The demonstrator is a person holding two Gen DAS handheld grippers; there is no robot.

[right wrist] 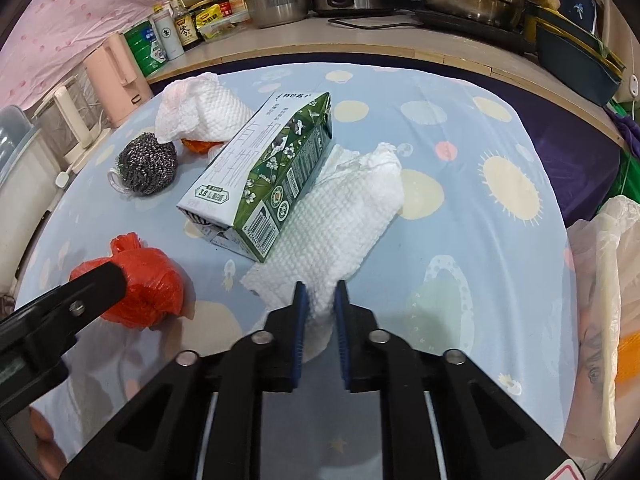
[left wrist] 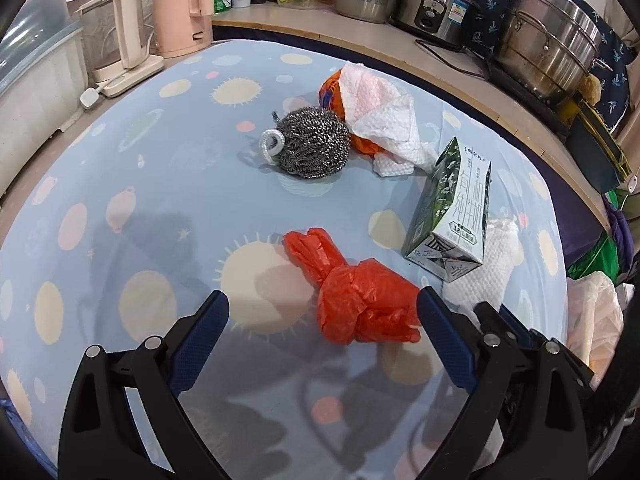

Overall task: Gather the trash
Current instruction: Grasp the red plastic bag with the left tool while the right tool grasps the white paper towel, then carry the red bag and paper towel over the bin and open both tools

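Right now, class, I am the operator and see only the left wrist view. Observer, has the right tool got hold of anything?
Observer: Yes. The right tool is shut on the near end of the white paper towel.
Operator: Is that towel free to lift?
Observer: Probably not. The milk carton lies over the towel's left edge, so pulling may shift it.
Operator: Which face of the carton is turned toward the right tool?
Observer: The green side panel, with a barcode near the carton's base.
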